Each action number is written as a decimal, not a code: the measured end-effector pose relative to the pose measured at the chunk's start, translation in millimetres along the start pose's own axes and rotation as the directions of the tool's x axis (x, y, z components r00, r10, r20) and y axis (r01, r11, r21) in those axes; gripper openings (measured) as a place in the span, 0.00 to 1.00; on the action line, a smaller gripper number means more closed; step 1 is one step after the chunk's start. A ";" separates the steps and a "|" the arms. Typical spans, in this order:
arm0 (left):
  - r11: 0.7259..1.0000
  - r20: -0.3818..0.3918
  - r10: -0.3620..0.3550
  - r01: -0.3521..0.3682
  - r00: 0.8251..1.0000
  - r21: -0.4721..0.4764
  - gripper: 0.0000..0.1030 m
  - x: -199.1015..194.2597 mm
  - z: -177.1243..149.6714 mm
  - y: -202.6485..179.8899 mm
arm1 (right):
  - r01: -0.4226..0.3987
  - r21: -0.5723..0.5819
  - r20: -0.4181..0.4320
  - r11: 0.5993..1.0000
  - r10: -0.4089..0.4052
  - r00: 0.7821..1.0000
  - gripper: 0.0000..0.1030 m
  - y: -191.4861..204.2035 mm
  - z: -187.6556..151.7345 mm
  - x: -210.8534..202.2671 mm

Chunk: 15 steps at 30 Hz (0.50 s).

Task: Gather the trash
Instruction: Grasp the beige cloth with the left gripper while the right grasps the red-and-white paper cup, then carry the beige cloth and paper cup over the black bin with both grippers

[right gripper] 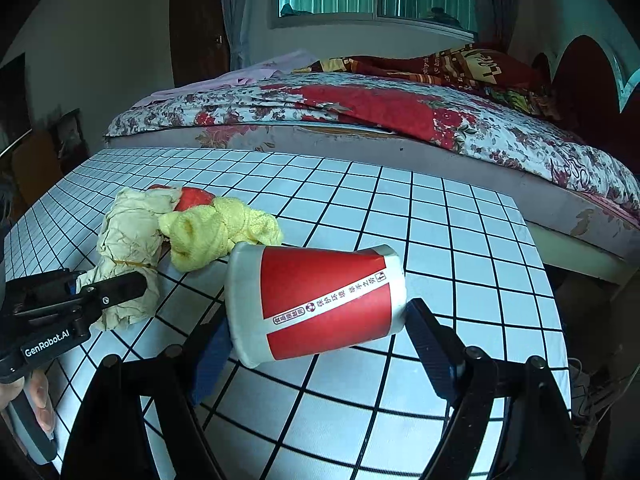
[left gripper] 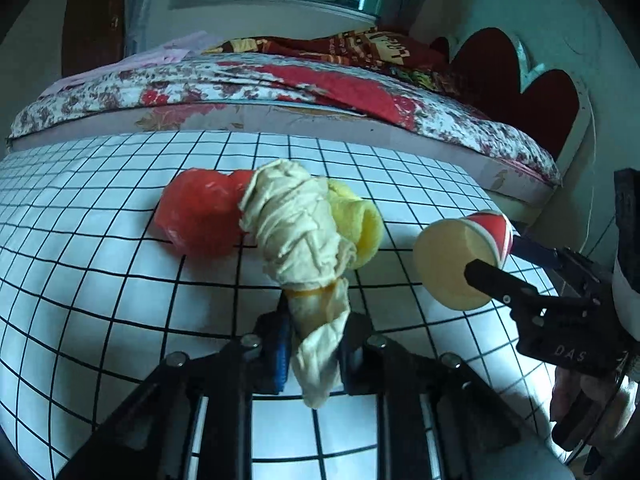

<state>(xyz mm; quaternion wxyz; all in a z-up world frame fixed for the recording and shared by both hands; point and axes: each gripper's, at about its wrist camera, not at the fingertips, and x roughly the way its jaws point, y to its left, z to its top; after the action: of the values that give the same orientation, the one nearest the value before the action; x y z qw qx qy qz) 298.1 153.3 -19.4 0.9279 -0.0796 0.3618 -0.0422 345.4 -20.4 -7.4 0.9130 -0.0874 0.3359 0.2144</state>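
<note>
Gridded table [left gripper: 100, 240]: left gripper [left gripper: 314, 346] pinches crumpled paper [left gripper: 296, 232]; right gripper [right gripper: 316, 332] clamps cup [right gripper: 320, 300].

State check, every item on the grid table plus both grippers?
Left gripper: shut on crumpled paper.
Crumpled paper: pinched at its near end.
Right gripper: closed on paper cup.
Paper cup: on its side, held.
Yellow cloth: bunched, loose.
Red plastic: crumpled, untouched.

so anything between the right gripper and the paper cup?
Nothing visible. The paper cup lies on its side between the right gripper fingers, one at its base, one at its rim. The crumpled paper sits off to the left.
</note>
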 end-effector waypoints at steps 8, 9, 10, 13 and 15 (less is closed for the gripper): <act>1.000 0.025 0.009 -0.009 1.000 0.006 0.19 -36.7 -14.3 -10.0 | 0.029 0.036 0.019 0.999 -0.030 0.999 0.82 -14.7 -24.5 -47.9; 1.000 0.023 0.015 -0.016 1.000 0.015 0.19 -40.0 -17.0 -11.7 | 0.033 0.040 0.023 0.999 -0.034 0.999 0.82 -15.4 -27.6 -54.8; 0.999 0.025 0.027 -0.027 0.999 0.025 0.19 -44.3 -19.8 -13.2 | 0.037 0.043 0.028 0.998 -0.038 0.999 0.82 -15.6 -30.7 -61.6; 0.998 0.035 0.036 -0.037 0.999 0.041 0.19 -58.9 -29.8 -18.5 | 0.046 0.052 0.047 0.998 -0.048 0.998 0.81 -15.0 -39.2 -81.7; 0.997 0.038 0.043 -0.046 0.998 0.062 0.19 -68.1 -37.3 -25.0 | 0.047 0.062 0.058 0.997 -0.051 0.997 0.81 -14.3 -44.7 -94.5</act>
<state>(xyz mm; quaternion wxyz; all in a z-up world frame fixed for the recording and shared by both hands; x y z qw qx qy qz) 222.2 133.6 3.3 0.9372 -0.0433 0.3448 -0.0313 261.6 -78.2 20.4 0.9298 -0.0615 0.3127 0.1843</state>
